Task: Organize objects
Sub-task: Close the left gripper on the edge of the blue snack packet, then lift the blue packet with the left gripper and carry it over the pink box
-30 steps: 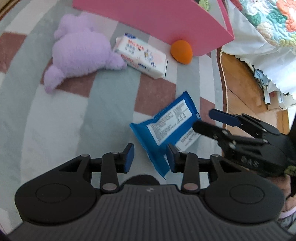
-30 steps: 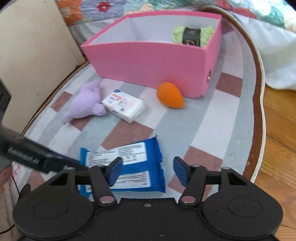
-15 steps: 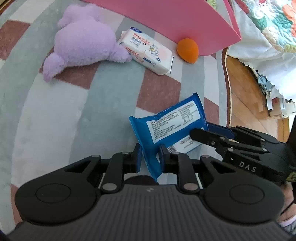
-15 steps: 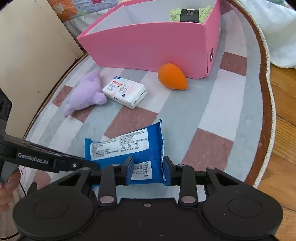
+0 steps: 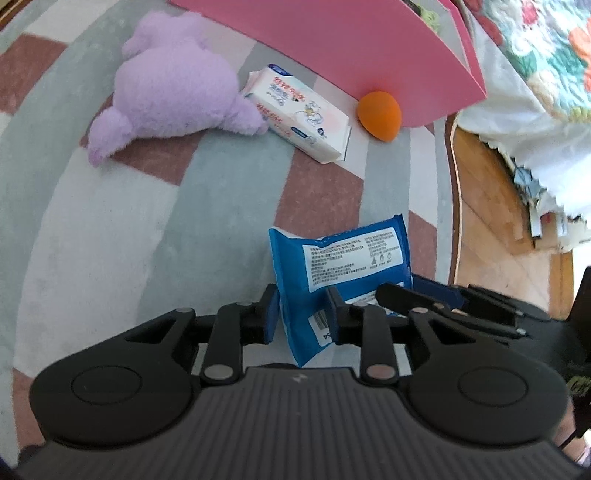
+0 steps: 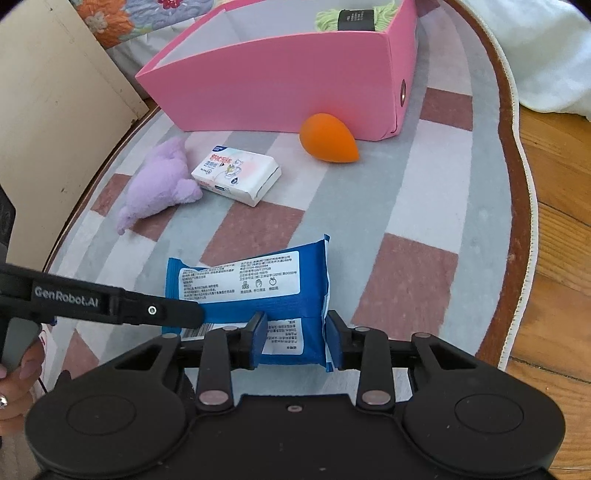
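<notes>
A blue wipes pack (image 5: 347,258) (image 6: 258,284) is held just above the striped rug. My left gripper (image 5: 303,314) is shut on its left end and my right gripper (image 6: 295,332) is shut on its near edge. Beyond it lie a white tissue pack (image 5: 299,114) (image 6: 236,173), a purple plush toy (image 5: 173,85) (image 6: 159,184) and an orange egg-shaped sponge (image 5: 378,114) (image 6: 327,138). The pink box (image 5: 332,44) (image 6: 277,88) stands behind them with green yarn (image 6: 354,16) inside.
The rug's brown edge (image 6: 517,206) and wooden floor (image 6: 561,258) lie to the right. A beige panel (image 6: 48,92) stands at the left. Floral bedding (image 5: 535,74) hangs at the far right of the left wrist view.
Both grippers have closed on the blue pack from open. The pack has been lifted and tilted up off the rug.
</notes>
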The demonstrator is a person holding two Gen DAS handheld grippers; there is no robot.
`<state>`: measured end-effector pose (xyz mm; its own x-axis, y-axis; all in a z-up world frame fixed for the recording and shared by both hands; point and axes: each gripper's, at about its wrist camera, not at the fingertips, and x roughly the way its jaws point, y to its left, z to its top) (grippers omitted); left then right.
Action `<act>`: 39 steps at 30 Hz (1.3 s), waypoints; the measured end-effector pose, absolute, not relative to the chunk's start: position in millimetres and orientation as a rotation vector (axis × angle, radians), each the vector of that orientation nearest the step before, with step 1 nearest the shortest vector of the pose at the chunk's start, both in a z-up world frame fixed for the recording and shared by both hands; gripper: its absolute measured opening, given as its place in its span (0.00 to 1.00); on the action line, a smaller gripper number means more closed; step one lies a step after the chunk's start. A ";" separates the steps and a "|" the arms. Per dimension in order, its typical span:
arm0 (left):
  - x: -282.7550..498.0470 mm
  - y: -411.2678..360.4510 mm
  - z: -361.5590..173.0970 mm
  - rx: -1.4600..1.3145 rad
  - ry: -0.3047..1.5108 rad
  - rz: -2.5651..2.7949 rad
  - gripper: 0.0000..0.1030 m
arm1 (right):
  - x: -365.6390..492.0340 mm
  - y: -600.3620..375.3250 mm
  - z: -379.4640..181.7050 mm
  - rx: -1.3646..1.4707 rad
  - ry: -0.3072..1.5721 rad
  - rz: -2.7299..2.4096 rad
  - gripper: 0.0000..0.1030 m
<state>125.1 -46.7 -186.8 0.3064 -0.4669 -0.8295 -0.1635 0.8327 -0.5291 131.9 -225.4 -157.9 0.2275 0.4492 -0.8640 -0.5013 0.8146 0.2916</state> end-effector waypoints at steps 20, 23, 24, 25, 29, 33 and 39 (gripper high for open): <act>114.2 -40.9 -155.5 -0.538 1.190 -0.185 0.17 | 93.8 -184.6 -125.7 -0.281 1.055 0.659 0.39; 112.9 -39.7 -143.4 -0.525 1.173 -0.196 0.17 | 91.7 -182.1 -116.1 -0.279 1.048 0.656 0.41; 112.5 -39.2 -139.7 -0.521 1.165 -0.199 0.17 | 90.4 -181.4 -113.1 -0.278 1.046 0.655 0.41; 112.1 -38.8 -135.2 -0.513 1.155 -0.202 0.17 | 88.8 -180.7 -110.1 -0.280 1.042 0.656 0.41; 109.7 -38.8 -117.5 -0.471 1.112 -0.209 0.18 | 80.8 -173.9 -98.8 -0.293 1.021 0.661 0.44; 108.1 -33.8 -107.3 -0.490 1.111 -0.226 0.21 | 73.3 -169.4 -87.9 -0.307 0.993 0.656 0.46; 105.8 -26.3 -89.6 -0.506 1.075 -0.245 0.21 | 64.7 -164.7 -69.7 -0.309 0.943 0.661 0.53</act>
